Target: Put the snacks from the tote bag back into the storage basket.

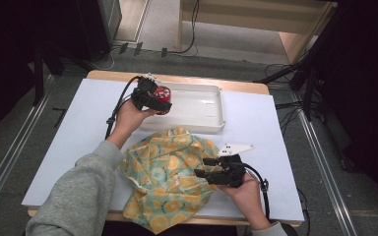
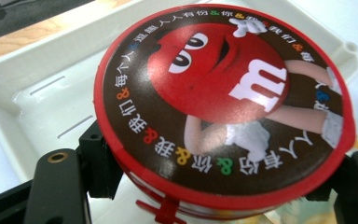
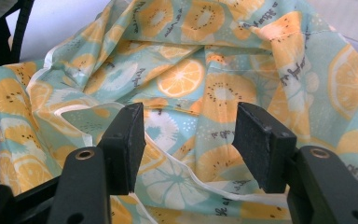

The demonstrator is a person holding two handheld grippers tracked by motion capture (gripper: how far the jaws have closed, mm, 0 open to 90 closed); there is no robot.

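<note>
A round red tin [image 1: 163, 95] with a cartoon candy figure on its lid [image 2: 223, 98] is held in my left gripper [image 1: 153, 99], which is shut on its sides. The tin hangs over the left end of the white tray [image 1: 211, 109]. A cloth bag [image 1: 170, 174] printed with orange and kiwi slices on pale teal lies crumpled at the front of the table. My right gripper [image 1: 203, 167] stands open at the bag's right edge; in the right gripper view its pads [image 3: 130, 140] straddle a white-hemmed fold of the bag [image 3: 186, 84] without pinching it.
The table is covered by a white sheet [image 1: 78, 142] with bare room at the left and right. The tray [image 2: 37, 79] is shallow and has nothing else in it. Cables and dark stands sit on the floor beyond the table.
</note>
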